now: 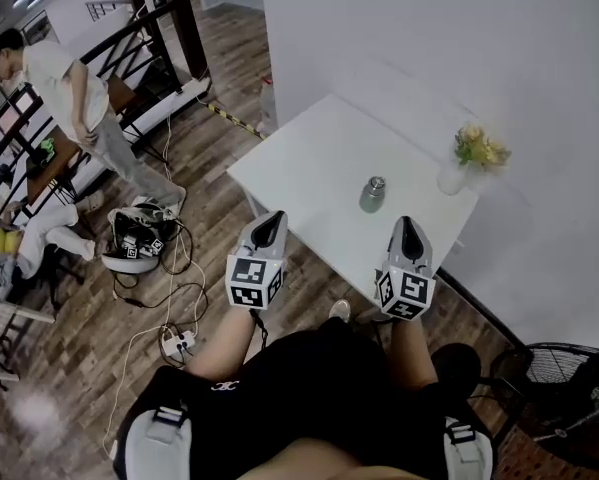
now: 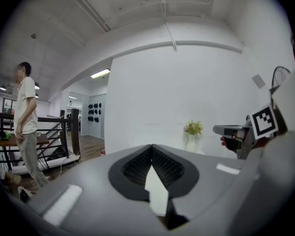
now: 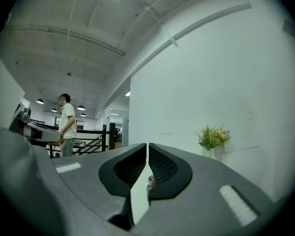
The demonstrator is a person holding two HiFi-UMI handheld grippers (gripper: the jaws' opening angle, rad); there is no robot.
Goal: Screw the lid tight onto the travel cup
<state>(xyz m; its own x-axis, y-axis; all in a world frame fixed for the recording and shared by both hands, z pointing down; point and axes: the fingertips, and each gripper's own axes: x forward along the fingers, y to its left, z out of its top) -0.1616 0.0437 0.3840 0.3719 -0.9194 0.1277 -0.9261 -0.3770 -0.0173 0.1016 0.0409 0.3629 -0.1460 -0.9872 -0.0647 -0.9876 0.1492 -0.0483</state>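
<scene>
The travel cup point(image 1: 373, 194), small and metallic with its lid on top, stands upright on the white table point(image 1: 309, 168), towards the far right side. Both grippers hover at the table's near edge, short of the cup and touching nothing. My left gripper point(image 1: 270, 219) point(image 2: 151, 147) is shut and empty, to the left of the cup. My right gripper point(image 1: 406, 224) point(image 3: 147, 145) is shut and empty too, just right of the cup's line. A sliver of the cup point(image 3: 149, 179) shows low in the slit between the right jaws. The left gripper view shows no cup.
A vase of yellow flowers point(image 1: 471, 158) point(image 3: 212, 137) stands at the table's far right corner against the white wall. A person point(image 1: 64, 83) stands by a railing at the left. Cables and a basket point(image 1: 139, 236) lie on the wooden floor; a fan point(image 1: 569, 398) sits at the lower right.
</scene>
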